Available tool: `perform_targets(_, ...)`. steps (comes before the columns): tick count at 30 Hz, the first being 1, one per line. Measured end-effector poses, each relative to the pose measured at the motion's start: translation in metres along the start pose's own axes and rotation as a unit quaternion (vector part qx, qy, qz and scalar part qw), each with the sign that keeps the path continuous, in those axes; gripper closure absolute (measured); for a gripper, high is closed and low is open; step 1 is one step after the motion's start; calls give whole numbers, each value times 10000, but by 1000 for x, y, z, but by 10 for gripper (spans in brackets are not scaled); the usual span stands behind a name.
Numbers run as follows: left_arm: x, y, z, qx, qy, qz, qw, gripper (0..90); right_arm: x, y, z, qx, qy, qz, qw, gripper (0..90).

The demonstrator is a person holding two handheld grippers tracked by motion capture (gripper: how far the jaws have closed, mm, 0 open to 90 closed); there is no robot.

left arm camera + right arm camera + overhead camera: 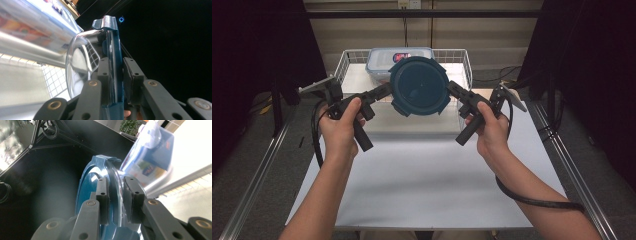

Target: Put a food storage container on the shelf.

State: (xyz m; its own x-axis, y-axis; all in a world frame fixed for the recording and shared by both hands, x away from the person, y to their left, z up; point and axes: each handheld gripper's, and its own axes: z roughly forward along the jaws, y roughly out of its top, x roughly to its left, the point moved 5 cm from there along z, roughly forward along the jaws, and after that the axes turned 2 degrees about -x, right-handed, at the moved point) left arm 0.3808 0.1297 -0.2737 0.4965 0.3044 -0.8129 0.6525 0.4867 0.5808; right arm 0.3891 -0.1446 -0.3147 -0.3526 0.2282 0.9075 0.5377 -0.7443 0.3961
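We hold a round container with a dark blue lid [419, 86] between the two grippers, lifted off the white worktop [427, 175] and turned so the lid faces up toward the high view; our left gripper [382, 92] pinches its rim on one side, our right gripper [456, 90] pinches the opposite side. In the left gripper view the jaws are closed on the edge of the round container [110, 62], one jaw on the clear bowl side and the other on the lid side, with a lid clip standing just beyond the jaw tips; in the right gripper view the jaws clamp the same rim [111, 192], the blue lid face lying to the left of the jaws and the clear body to their right. Beyond the jaws, past the held container, a white wire basket [343, 62] sits on the worktop; inside it lies a clear rectangular box with a pale lid [382, 60], blurred in both gripper views.
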Motion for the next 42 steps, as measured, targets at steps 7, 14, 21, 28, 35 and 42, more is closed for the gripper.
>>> perform_targets(7, -4, 20, 8, -55, -96, -32, 9999, 771, 12, 15, 20, -129, 6, -41, 9999, 752)
perform_targets(14, 3, 55, 18, -151, -184, -119, 9996, 772, 24, 32, 49, -161, -73, -74, 9998, 753)
perform_targets(21, 22, 91, 36, -300, -178, -454, 9984, 771, 27, 53, 92, -255, -207, 12, 9995, 753)
perform_targets(28, 43, 113, 52, -421, 56, -566, 9975, 770, 18, 66, 125, -332, -493, 71, 9982, 751)
perform_targets(35, 58, 121, 59, -545, 186, -873, 9945, 751, 3, 72, 146, -266, -820, 60, 9963, 749)
perform_targets(42, 66, 119, 57, -548, 299, -768, 9951, 775, 4, 73, 149, -274, -908, 5, 9955, 733)
